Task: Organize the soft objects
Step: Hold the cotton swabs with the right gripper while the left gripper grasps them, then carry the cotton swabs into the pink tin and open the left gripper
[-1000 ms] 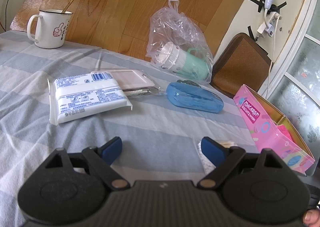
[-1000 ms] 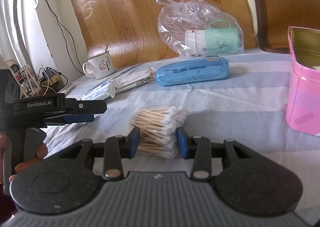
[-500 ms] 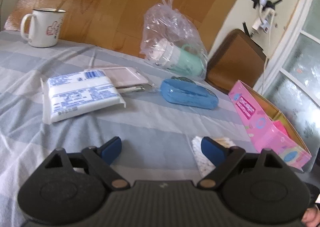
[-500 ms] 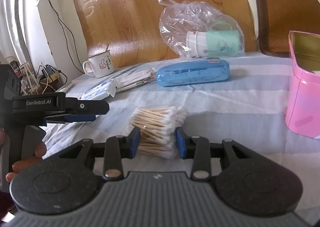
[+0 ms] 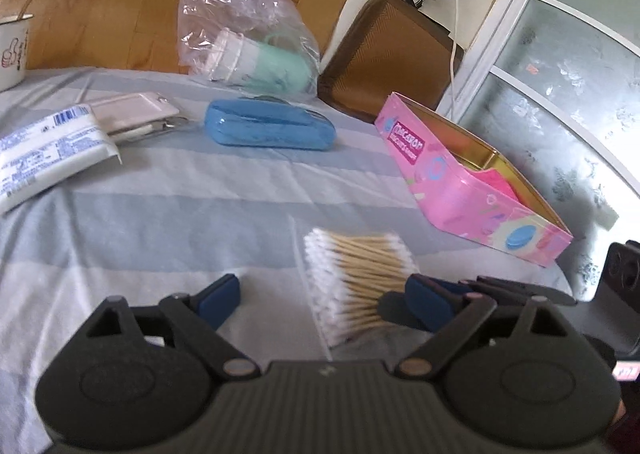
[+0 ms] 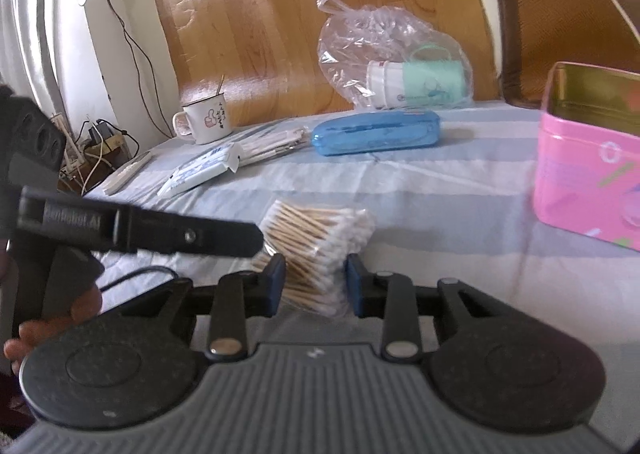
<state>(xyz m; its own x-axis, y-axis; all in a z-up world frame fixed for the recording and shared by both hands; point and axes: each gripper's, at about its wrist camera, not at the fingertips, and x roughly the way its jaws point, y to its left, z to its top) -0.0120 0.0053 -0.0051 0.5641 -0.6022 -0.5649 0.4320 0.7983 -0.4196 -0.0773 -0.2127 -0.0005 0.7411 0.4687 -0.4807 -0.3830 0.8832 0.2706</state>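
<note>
Nearest, the right gripper (image 6: 315,281) pinches a bagged bundle of cotton swabs (image 6: 320,244) on the striped tablecloth (image 6: 432,190), while the left gripper (image 5: 322,300) spreads wide around the same bundle (image 5: 356,278) with nothing clamped. Beyond the swabs lies bare cloth, and off to their right stands the open pink box (image 5: 472,190), its near edge apart from them. Farther behind the swabs sit a blue case (image 5: 270,130) and a clear bag (image 5: 244,42).

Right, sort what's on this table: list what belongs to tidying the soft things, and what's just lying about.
Part of the job:
- cotton swab pack, gripped by the right gripper
- left gripper, open beside it
- pink tin, open, the likely destination
- tissue pack

Just lying about:
- blue case
- bagged cups
- enamel mug
</note>
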